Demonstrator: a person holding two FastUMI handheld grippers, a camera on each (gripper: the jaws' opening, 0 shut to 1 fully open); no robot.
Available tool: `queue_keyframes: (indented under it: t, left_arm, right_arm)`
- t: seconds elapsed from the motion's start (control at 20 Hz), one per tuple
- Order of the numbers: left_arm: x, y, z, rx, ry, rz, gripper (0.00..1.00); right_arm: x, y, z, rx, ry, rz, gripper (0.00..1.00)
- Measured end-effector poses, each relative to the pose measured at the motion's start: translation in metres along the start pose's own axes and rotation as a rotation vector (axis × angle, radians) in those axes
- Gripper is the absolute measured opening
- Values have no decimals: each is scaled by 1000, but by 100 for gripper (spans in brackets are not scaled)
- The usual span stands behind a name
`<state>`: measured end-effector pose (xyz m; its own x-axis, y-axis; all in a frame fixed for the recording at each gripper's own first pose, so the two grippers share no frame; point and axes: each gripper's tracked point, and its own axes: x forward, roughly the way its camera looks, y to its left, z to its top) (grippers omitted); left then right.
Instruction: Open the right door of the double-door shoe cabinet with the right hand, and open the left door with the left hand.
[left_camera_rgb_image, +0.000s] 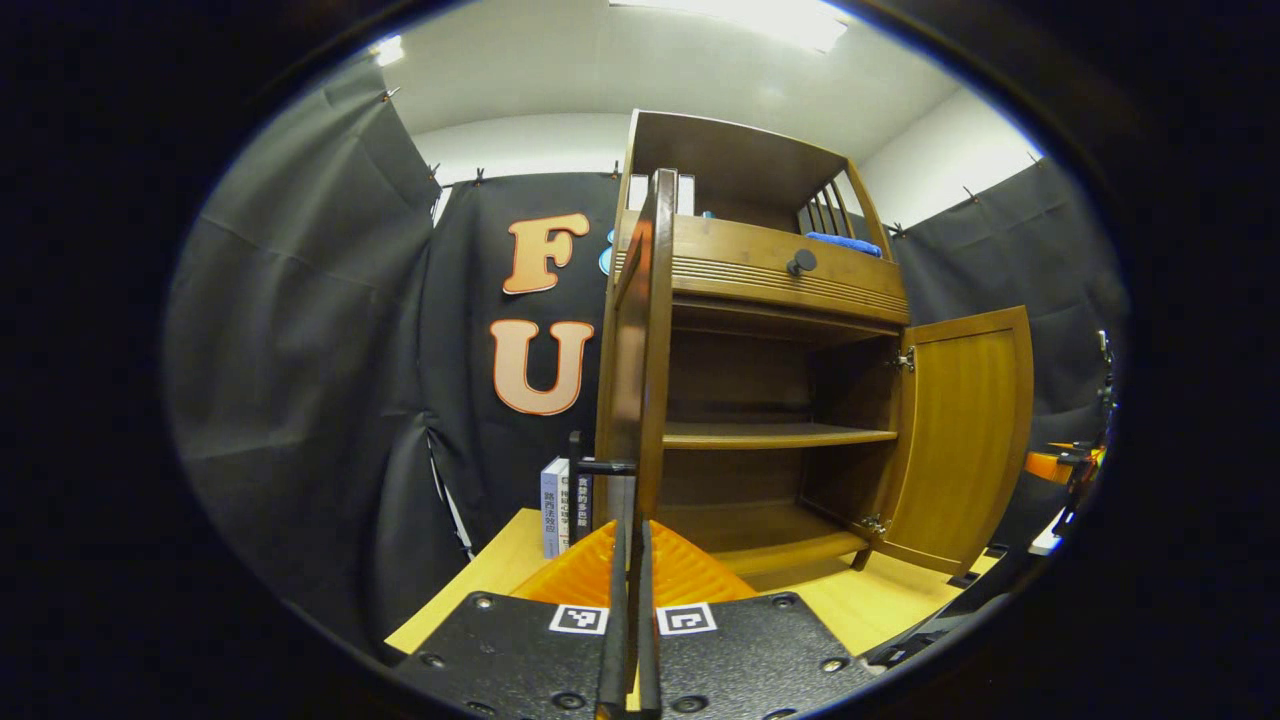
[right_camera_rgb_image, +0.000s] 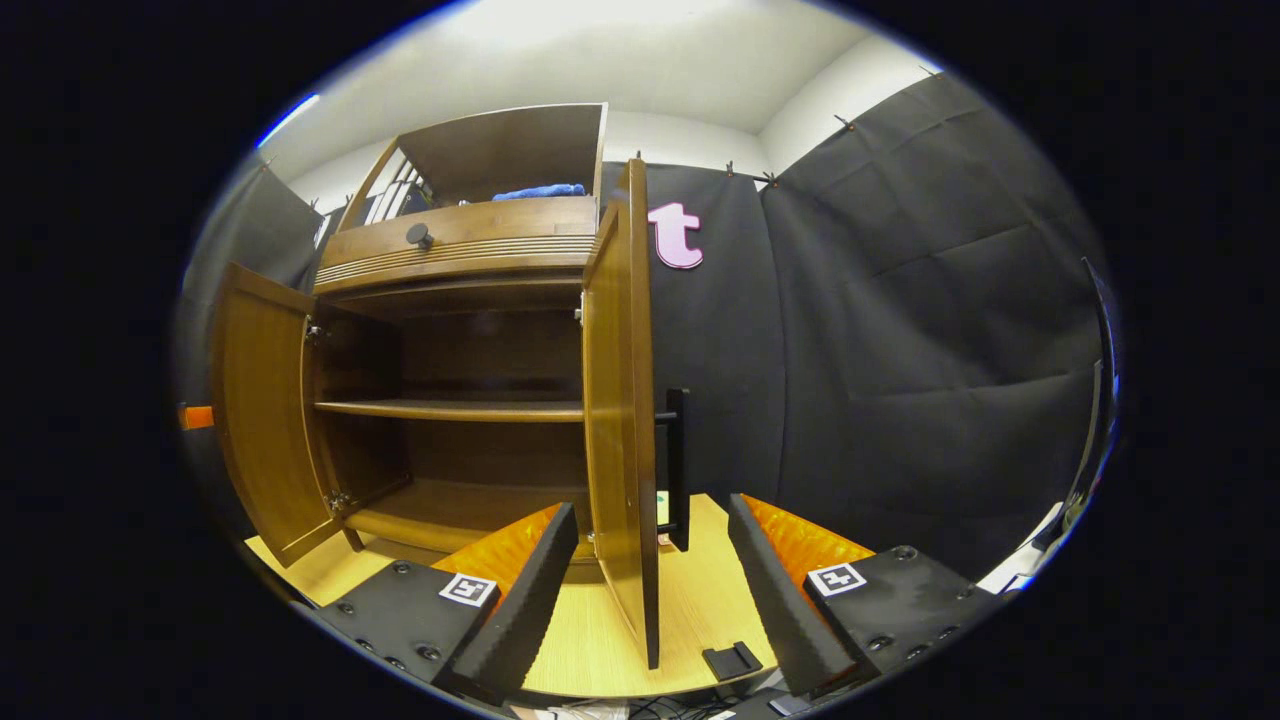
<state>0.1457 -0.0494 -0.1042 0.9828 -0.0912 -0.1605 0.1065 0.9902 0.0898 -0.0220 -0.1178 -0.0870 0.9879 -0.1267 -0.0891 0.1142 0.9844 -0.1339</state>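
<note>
both cabinet doors (right_camera_rgb_image: 620, 400) open (left tool (left_camera_rgb_image: 628, 560) closed), right tool (right_camera_rgb_image: 650, 590) spread

cabinet (right_camera_rgb_image: 470, 260) was wood, smooth, satin sheen; doors (right_camera_rgb_image: 615, 400) same glossy-grained wood. door handle (right_camera_rgb_image: 678, 470) looked matt black. hinges (left_camera_rgb_image: 905, 360) were shiny metal. tabletop (right_camera_rgb_image: 690, 600) was pale smooth wood. booth wall (right_camera_rgb_image: 900, 350) was matt creased cloth. blue cloth (right_camera_rgb_image: 540, 191) looked soft.

Black cloth walls (right_camera_rgb_image: 900, 330), white ceiling (left_camera_rgb_image: 600, 70), wooden tabletop (right_camera_rgb_image: 700, 610).
</note>
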Motion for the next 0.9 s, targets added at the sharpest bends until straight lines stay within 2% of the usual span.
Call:
queue_keyframes:
  t: [0.05, 0.1, 0.15, 0.2, 0.25, 0.3, 0.35, 0.45, 0.55, 0.6, 0.7, 0.75, 0.8, 0.85, 0.9]
  left_arm:
    - [0, -2, 0, -3, 6, 2, 12]
    - [1, -3, 0, -7, 10, 7, 11]
    - [2, -5, 1, -11, 13, 9, 21]
    - [3, -6, 2, -18, 10, 14, 22]
    - [3, -6, 4, -21, 4, 21, 29]
    - [4, -5, 8, -25, -8, 26, 28]
    - [5, -6, 10, -30, -19, 28, 40]
    - [5, -3, 13, -42, -27, 42, 53]
    - [6, -5, 15, -58, -31, 41, 55]
    - [8, -6, 16, -63, -32, 41, 63]
    - [9, -8, 15, -66, -29, 40, 67]
    - [8, -10, 15, -68, -28, 39, 67]
    - [9, -12, 16, -70, -27, 35, 67]
    - [9, -15, 16, -68, -27, 25, 70]
    - [10, -18, 17, -64, -28, 20, 74]
  right_arm:
    - [0, 1, 2, 1, -6, 4, 98]
    - [-1, 2, 5, 1, -10, 7, 98]
    - [-1, 3, 8, 1, -14, 11, 98]
    - [-1, 3, 10, 1, -18, 14, 98]
    - [-2, 4, 12, 1, -20, 17, 98]
    - [-2, 4, 14, 1, -22, 21, 98]
    - [-2, 3, 15, 1, -23, 22, 98]
    - [-3, 1, 19, 0, -25, 21, 98]
    - [-3, 0, 22, -2, -29, 20, 98]
    - [-3, -2, 23, -2, -33, 20, 98]
    - [-4, -3, 24, -3, -35, 20, 98]
    - [-3, -4, 24, -4, -35, 20, 89]
    - [-3, -4, 24, -5, -35, 21, 89]
    - [-3, -5, 23, -6, -34, 20, 100]
    - [-3, -5, 22, -5, -33, 19, 98]
